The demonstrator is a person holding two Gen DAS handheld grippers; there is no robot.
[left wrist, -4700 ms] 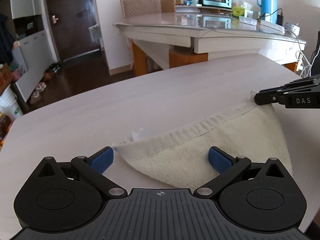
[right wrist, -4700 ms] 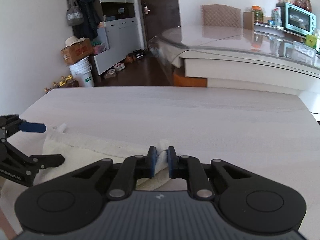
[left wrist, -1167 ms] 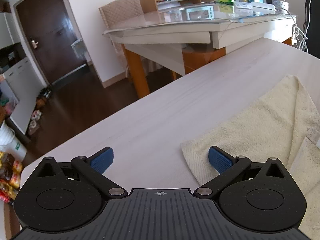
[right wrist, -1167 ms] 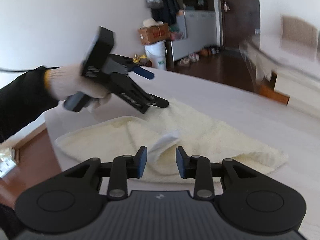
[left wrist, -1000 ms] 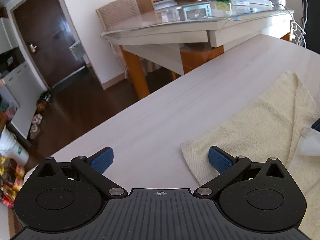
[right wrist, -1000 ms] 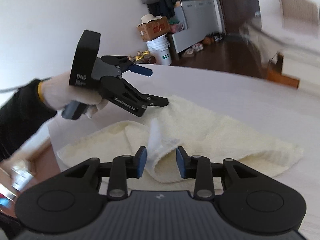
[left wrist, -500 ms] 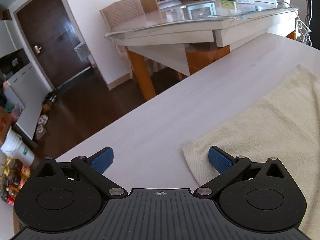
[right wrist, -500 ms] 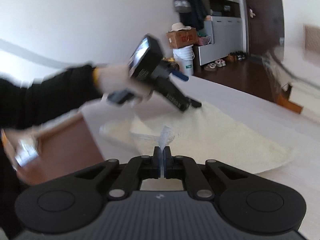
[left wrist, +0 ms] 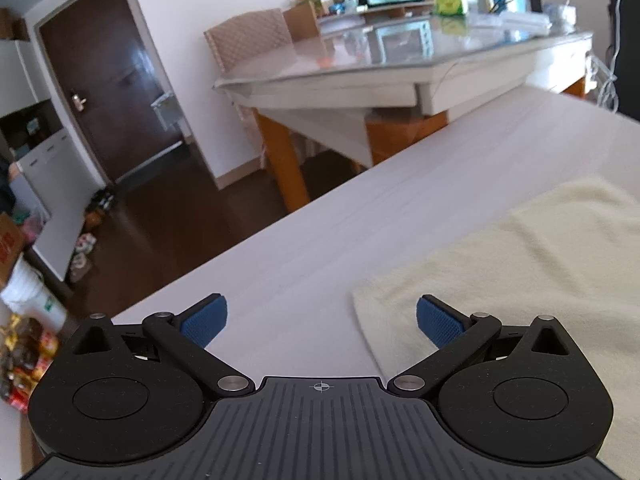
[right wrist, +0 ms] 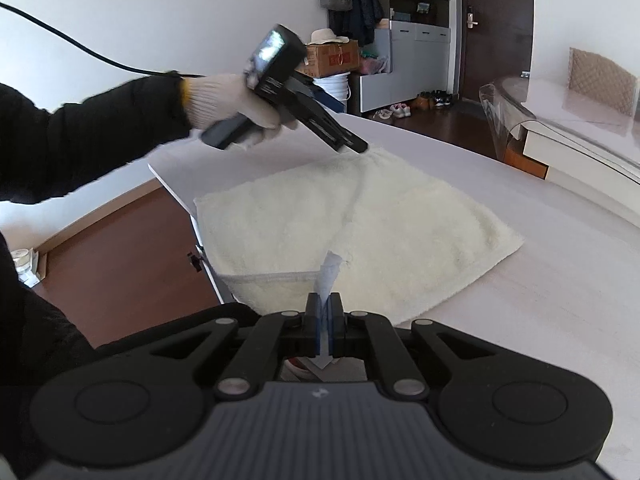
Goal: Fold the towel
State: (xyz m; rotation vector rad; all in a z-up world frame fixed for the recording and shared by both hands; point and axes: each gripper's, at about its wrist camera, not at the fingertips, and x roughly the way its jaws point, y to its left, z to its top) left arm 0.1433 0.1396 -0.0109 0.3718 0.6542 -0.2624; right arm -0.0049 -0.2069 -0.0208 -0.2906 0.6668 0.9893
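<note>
Lying flat on the pale table (right wrist: 560,280), the cream towel (right wrist: 360,216) is spread near the table's edge. A gloved hand (right wrist: 228,100) holds the left gripper (left wrist: 320,316) over the towel's far corner; its blue pads (left wrist: 436,320) stand wide apart with nothing between them. The right gripper (right wrist: 325,312) has its jaws pressed together, pinching the small white tag (right wrist: 330,272) at the towel's near hem.

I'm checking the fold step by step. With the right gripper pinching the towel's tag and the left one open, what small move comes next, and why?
Probably draw the right gripper, shut on the white tag, across the towel toward its far edge. That corner is already raised, while the left gripper is open at the far corner, gripping nothing.
</note>
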